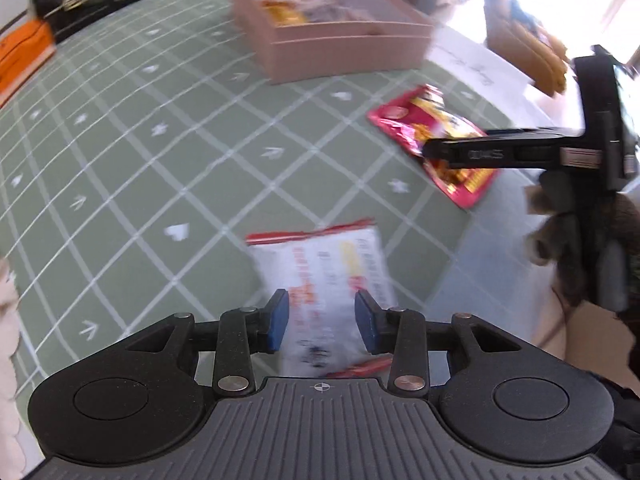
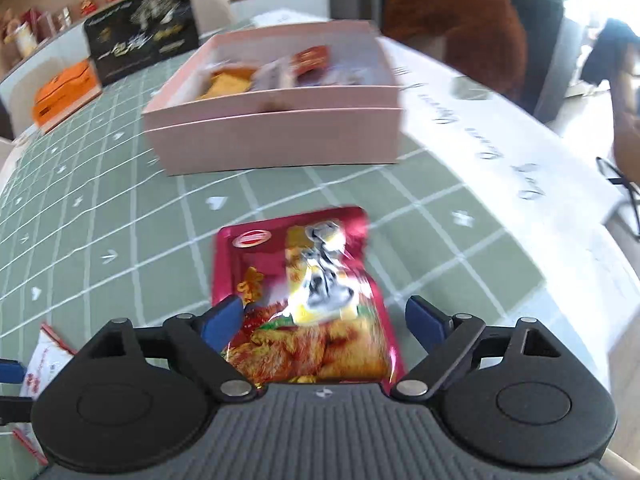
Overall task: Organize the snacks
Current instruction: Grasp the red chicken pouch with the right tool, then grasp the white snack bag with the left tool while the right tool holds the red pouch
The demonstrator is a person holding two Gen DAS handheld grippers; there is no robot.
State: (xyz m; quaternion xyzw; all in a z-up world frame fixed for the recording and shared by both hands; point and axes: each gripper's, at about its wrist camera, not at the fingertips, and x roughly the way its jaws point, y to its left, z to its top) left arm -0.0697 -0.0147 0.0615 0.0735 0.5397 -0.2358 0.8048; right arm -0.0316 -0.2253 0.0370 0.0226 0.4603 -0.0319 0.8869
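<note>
Green checked cloth [image 1: 120,168], pink box [image 1: 332,52], red packet [image 2: 304,292] seemingly under open right gripper [image 2: 324,320]

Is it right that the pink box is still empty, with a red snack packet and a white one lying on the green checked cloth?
Not quite. The pink box already holds several snack packets, as the right wrist view shows. The rest holds: the red packet and the white packet lie on the green checked cloth.

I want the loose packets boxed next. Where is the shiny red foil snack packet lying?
The red foil snack packet lies flat on the green checked tablecloth, in front of the pink box, beneath the right gripper.
</note>
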